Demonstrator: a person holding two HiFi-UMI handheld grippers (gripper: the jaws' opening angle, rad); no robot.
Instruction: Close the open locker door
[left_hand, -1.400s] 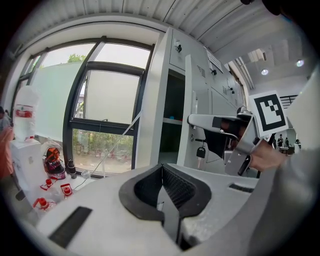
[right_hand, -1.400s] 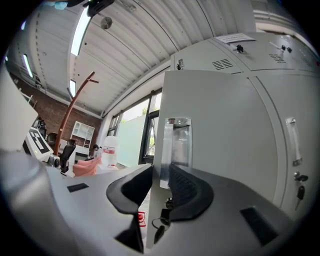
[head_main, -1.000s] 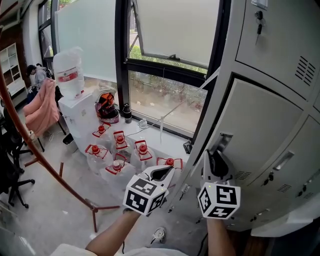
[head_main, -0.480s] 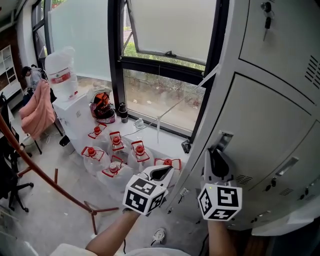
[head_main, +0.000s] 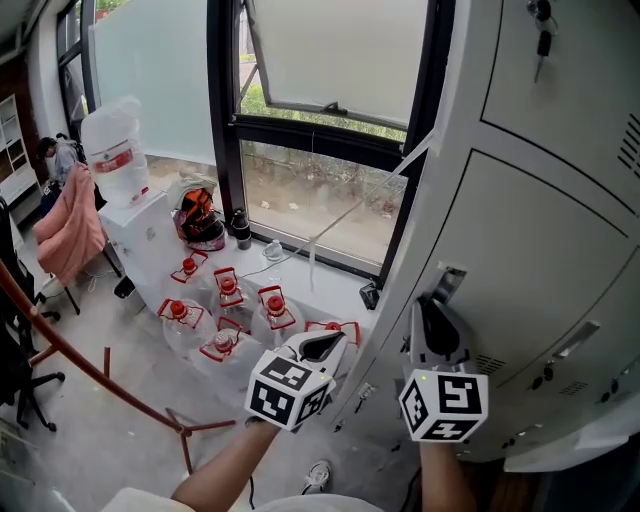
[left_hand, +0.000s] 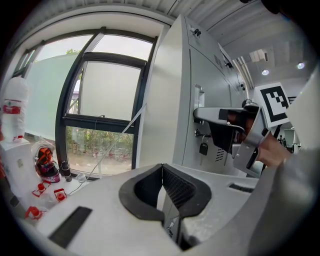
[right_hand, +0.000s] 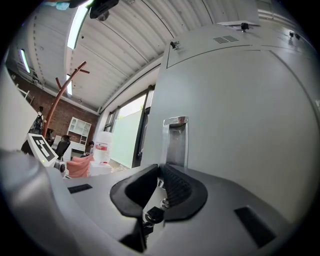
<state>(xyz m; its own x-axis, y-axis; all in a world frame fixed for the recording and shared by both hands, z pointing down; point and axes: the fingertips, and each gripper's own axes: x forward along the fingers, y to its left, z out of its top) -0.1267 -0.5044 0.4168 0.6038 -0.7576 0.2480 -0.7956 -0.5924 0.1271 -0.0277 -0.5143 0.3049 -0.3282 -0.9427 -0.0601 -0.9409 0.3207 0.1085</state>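
Right gripper (right_hand: 160, 168): fingers have just been closing to near-touching; nothing is held; recessed handle (right_hand: 175, 142) is seen just above them.
Locker door (head_main: 530, 250): set at right, bearing that handle.
Left gripper (left_hand: 162, 166): fingers are pressed together, empty.
Floor (head_main: 120, 400): water jugs (head_main: 225, 305) are grouped below window (head_main: 330, 140), left of the door.

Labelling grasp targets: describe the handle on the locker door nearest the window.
Grey locker bank right of the window. On the door below the one with hanging keys, near its window-side edge, sits the handle: a shiny recessed pull, unlike the slanted bar handle further right.

Pale grey locker door (head_main: 530, 270), black window frame (head_main: 224, 120), red-capped water jugs (head_main: 222, 292), pink cloth (head_main: 68, 235)
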